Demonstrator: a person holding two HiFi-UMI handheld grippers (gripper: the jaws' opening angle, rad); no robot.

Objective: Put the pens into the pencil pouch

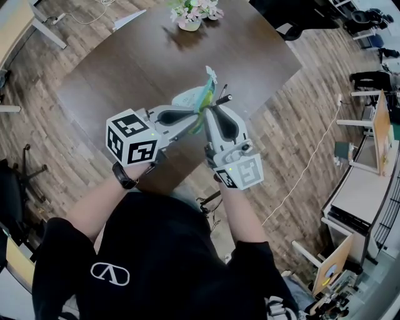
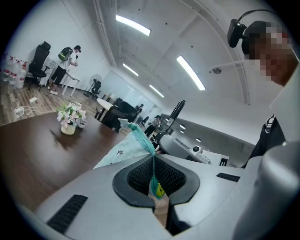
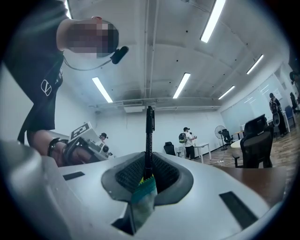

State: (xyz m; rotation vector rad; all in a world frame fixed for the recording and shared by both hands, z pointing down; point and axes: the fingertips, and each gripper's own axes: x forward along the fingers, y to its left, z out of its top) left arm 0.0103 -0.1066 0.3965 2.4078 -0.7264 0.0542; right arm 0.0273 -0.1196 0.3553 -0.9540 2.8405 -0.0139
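I hold both grippers up over the table's near edge, tips together. The mint pencil pouch (image 1: 192, 98) with small stars hangs between them. My left gripper (image 1: 199, 112) is shut on the pouch's teal zipper edge (image 2: 140, 137), and the pouch fabric (image 2: 121, 151) spreads beyond the jaws. My right gripper (image 1: 211, 110) is shut on a black pen (image 3: 149, 133) that sticks out past the jaws, with a strip of pouch fabric (image 3: 143, 193) caught in them too. The pen's tip (image 1: 223, 98) shows beside the pouch. In the left gripper view the right gripper (image 2: 187, 149) is close by.
The dark brown table (image 1: 125, 69) carries a flower vase (image 1: 190, 19) at its far side. Wood floor surrounds it, with a white cable (image 1: 306, 165) at the right. Desks and chairs (image 1: 369, 156) stand at the right edge. People stand far off (image 3: 188, 140).
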